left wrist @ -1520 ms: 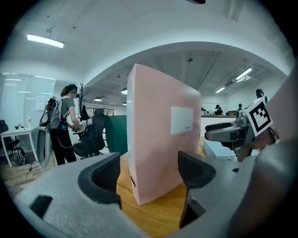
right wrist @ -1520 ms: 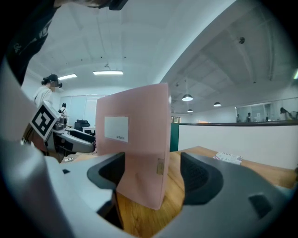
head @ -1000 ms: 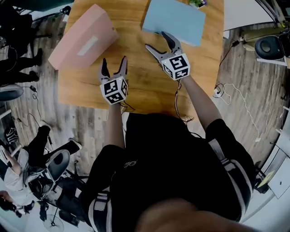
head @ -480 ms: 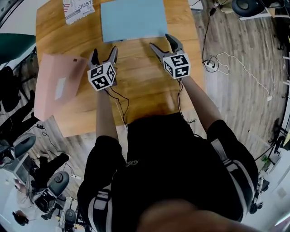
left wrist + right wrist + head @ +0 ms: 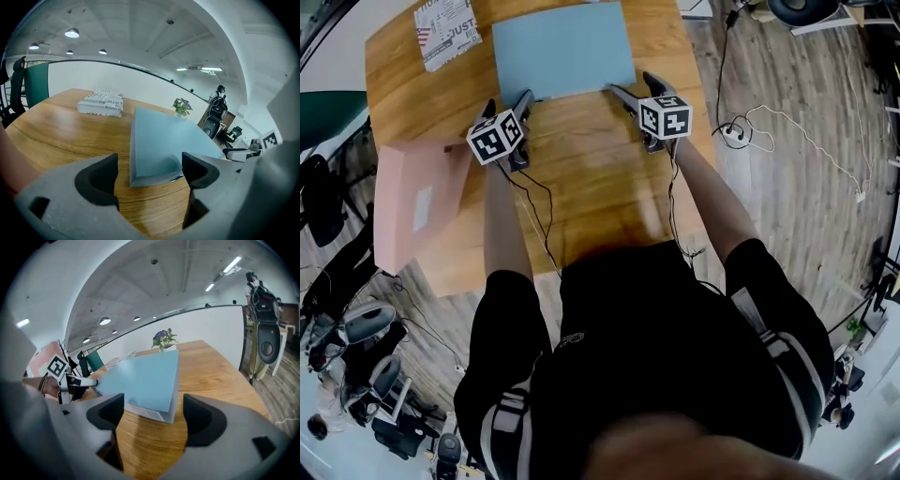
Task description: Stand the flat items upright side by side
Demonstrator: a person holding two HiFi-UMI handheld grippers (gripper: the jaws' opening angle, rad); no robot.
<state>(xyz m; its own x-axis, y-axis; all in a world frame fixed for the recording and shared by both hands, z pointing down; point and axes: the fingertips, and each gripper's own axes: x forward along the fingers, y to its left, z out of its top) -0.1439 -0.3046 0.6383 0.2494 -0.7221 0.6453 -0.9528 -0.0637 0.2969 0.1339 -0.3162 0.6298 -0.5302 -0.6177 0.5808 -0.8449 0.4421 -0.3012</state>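
Observation:
A flat light-blue item [image 5: 562, 49] lies on the wooden table [image 5: 581, 178] at the far middle. My left gripper [image 5: 508, 101] is at its near left corner and my right gripper [image 5: 631, 86] at its near right corner. In the left gripper view that corner [image 5: 157, 154] sits between the opening jaws of the left gripper [image 5: 149, 171], with the pads apart from it. The right gripper [image 5: 152, 416] is likewise opening around the other corner [image 5: 150, 385] without pressing it. A flat pink item [image 5: 417, 202] lies at the table's left edge, partly overhanging.
A printed book [image 5: 445, 30] lies flat at the far left corner of the table. A small potted plant [image 5: 182, 106] stands beyond the blue item. Office chairs [image 5: 347, 323] and cables [image 5: 769, 122] are on the floor around the table.
Both grippers have moved forward to the blue item's near corners. The left gripper came away from the pink item, which now lies flat at the table's left edge.

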